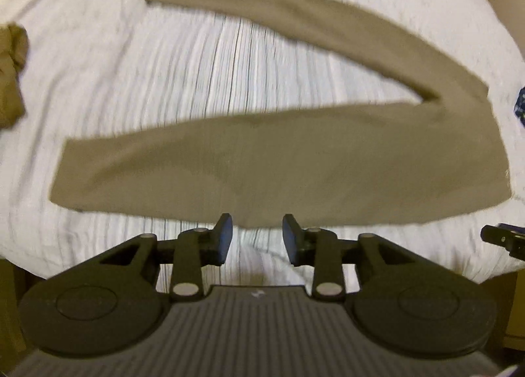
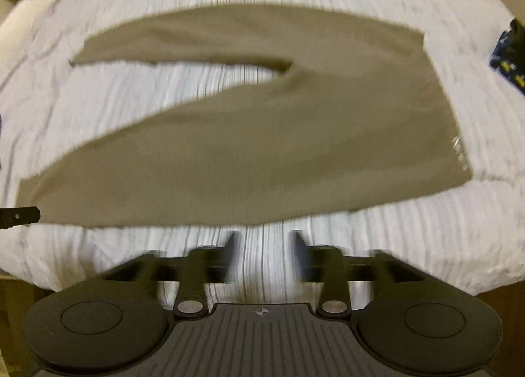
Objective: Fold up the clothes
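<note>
**Inspector:** Trousers (image 1: pixel 295 160) are lying flat on the white ribbed bedspread (image 1: pixel 164 75), olive-brown, with their long axis running left to right across your view. The waistband is pointing to your right; the two legs are running off to your left and spreading apart in a V, the far leg angling up and away, the near leg lying along the bed's front edge.

**Operator:** And from the other hand?

**Inspector:** Your right wrist view is showing the same trousers (image 2: pixel 279 134) with the waistband again at the right, a small pale marking sitting near that end, and the crotch fork opening leftward. The frame is blurring, so finer detail is not readable.

**Operator:** Any containers?

**Inspector:** I am seeing none to report on. A crumpled olive garment (image 1: pixel 11 75) is lying at the far left of the bedspread, well apart from the trousers, and a dark blue patterned item (image 2: pixel 508 58) is lying at the far right edge.

**Operator:** Jaws?

**Inspector:** Your left gripper (image 1: pixel 257 235) is hovering just short of the near edge of the trousers, jaws standing moderately apart and gripping nothing. Your right gripper (image 2: pixel 264 245) is sitting near the same hem, over bare bedspread, jaws likewise parted and empty. Whether either fingertip is grazing the cloth, I cannot tell.
</note>
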Motion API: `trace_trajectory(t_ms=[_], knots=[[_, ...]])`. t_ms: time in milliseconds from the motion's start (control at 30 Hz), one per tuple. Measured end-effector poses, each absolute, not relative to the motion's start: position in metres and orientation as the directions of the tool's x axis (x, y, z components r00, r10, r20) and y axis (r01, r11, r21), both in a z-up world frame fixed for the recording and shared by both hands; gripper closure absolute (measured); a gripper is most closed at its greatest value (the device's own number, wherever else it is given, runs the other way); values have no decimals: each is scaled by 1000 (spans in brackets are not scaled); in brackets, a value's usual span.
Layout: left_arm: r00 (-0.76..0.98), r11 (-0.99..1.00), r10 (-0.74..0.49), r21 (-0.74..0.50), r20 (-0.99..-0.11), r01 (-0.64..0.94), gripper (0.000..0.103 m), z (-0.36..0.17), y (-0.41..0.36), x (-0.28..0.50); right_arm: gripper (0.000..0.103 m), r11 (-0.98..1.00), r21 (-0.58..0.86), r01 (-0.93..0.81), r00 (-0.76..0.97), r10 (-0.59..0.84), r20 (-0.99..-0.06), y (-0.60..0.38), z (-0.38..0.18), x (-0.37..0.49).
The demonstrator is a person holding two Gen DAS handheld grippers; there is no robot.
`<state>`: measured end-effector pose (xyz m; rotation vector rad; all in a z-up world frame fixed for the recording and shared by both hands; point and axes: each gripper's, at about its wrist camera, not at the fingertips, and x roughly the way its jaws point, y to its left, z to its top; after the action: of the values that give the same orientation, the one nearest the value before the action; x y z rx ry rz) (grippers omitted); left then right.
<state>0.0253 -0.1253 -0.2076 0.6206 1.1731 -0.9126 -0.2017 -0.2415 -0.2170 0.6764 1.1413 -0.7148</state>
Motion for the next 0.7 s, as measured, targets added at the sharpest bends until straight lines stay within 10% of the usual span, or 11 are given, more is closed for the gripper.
trace_trajectory(t_ms=[700], knots=[[284,626,-292,43,-913,779,61,-135,-111,-138,17,714,91,694,320,-193,-927,-257,-148,-295]])
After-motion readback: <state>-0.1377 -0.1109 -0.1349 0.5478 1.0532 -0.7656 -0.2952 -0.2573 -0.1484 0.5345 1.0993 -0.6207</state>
